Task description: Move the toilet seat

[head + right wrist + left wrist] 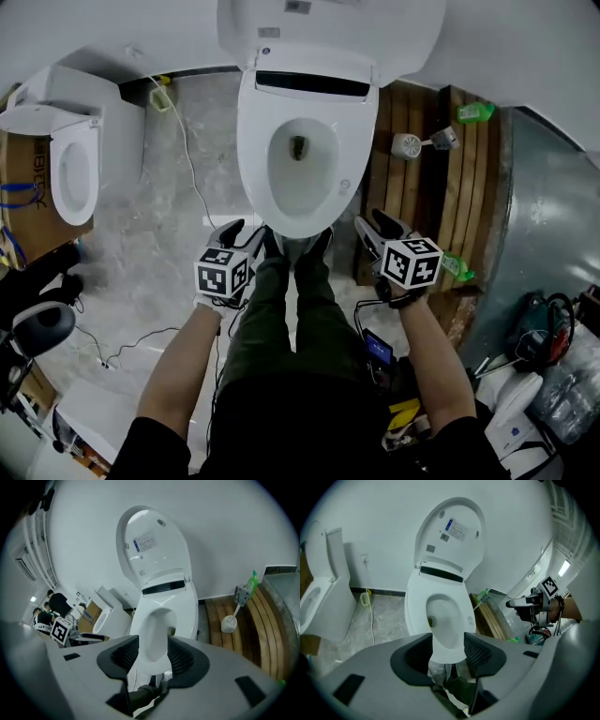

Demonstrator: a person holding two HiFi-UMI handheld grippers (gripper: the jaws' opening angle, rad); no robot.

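The person's legs (pixel 281 319) run up the middle of the head view, with the shoes (pixel 296 246) at the foot of the toilet. The left gripper (pixel 248 234) is just left of the shoes and the right gripper (pixel 375 227) just right of them, each held in a hand and pointing down and forward. The two sit either side of the toilet's front end and short of it.

In the left gripper view the left gripper (pixel 449 651) has its jaws apart with nothing pressed between the pads. The seat's front rim shows in the gap, but farther off. The right gripper (pixel 152 656) reads the same in its own view: jaws apart, gripping nothing, the seat rim beyond the gap.

The seat (pixel 255 155) lies flat on the bowl, its front edge nearest the grippers. Behind it the lid (pixel 328 28) stands raised against the wall.

To the right of the toilet, wooden slats (pixel 398 202) carry a brush (pixel 409 145) and a green bottle (pixel 475 112). To the left, a cable (pixel 187 159) trails over the marble floor (pixel 159 244), and a second toilet (pixel 70 141) stands farther left
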